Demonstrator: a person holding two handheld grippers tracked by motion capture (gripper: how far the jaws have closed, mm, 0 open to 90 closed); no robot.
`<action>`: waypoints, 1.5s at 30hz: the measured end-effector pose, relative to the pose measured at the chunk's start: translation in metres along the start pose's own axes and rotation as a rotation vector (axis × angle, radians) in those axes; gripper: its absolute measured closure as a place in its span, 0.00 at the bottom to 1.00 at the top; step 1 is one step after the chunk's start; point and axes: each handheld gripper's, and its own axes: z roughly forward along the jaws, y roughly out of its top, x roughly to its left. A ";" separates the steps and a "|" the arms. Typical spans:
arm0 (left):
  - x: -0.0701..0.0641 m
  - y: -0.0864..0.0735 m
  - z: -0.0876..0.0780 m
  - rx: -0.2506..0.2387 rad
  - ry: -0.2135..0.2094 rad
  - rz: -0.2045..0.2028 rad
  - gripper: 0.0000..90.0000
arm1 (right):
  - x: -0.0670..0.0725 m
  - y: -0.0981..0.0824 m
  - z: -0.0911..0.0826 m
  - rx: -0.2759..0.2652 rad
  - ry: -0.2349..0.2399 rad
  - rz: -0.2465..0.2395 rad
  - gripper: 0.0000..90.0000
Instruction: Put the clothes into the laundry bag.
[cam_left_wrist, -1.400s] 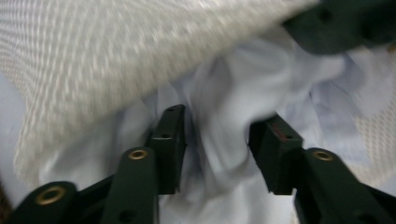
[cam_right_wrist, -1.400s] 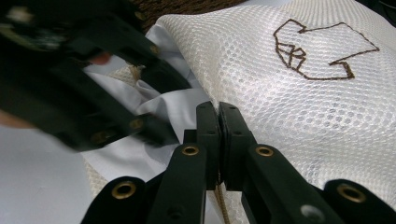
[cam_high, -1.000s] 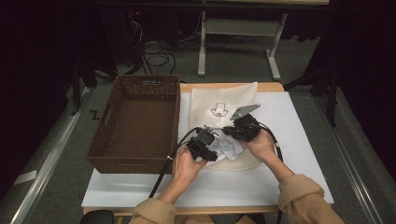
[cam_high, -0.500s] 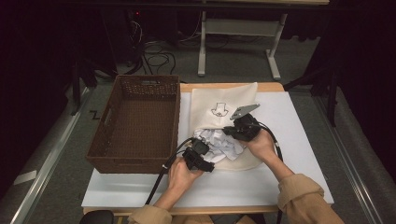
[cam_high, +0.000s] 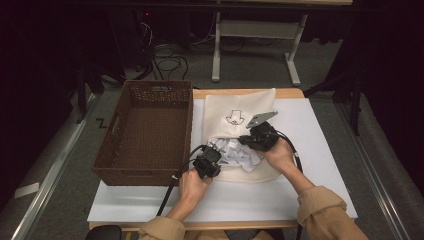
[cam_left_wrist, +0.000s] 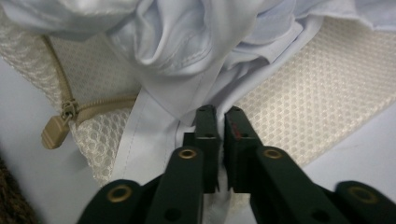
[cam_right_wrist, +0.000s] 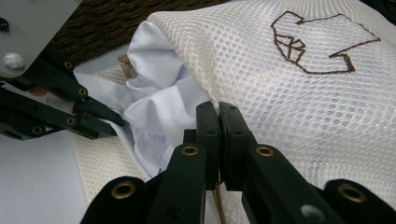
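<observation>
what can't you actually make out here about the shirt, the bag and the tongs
- White garment: bunched in the mesh laundry bag, so its type is unclear in every view.
- Left tongs: shut on a garment fold after just closing; the black tips hide how much cloth is pinched.
- Right tongs: closed at the bag's opening edge; the pinched layer is hidden behind the tips.
- Zipper pull: the garment covers where the zipper track runs.
- Wicker basket: its near wall hides the adjacent floor.

This looks like a lab or recording studio: a lit white table (cam_high: 310, 125) stands amid black curtains (cam_high: 385, 45), with loose cables (cam_high: 165, 55) on grey carpet (cam_high: 65, 200), the metal legs of another desk (cam_high: 250, 40) behind, and tape marks (cam_high: 25, 190) on the floor.
</observation>
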 end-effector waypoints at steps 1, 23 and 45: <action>0.000 0.001 0.000 -0.010 -0.014 -0.012 0.98 | 0.000 0.000 0.000 0.001 0.001 -0.003 0.98; -0.001 0.048 0.016 -0.144 -0.116 -0.096 0.98 | 0.002 -0.001 -0.002 -0.001 0.019 0.000 0.98; 0.006 0.056 0.015 -0.154 0.032 -0.044 0.70 | -0.002 -0.007 -0.001 0.001 0.028 0.005 0.98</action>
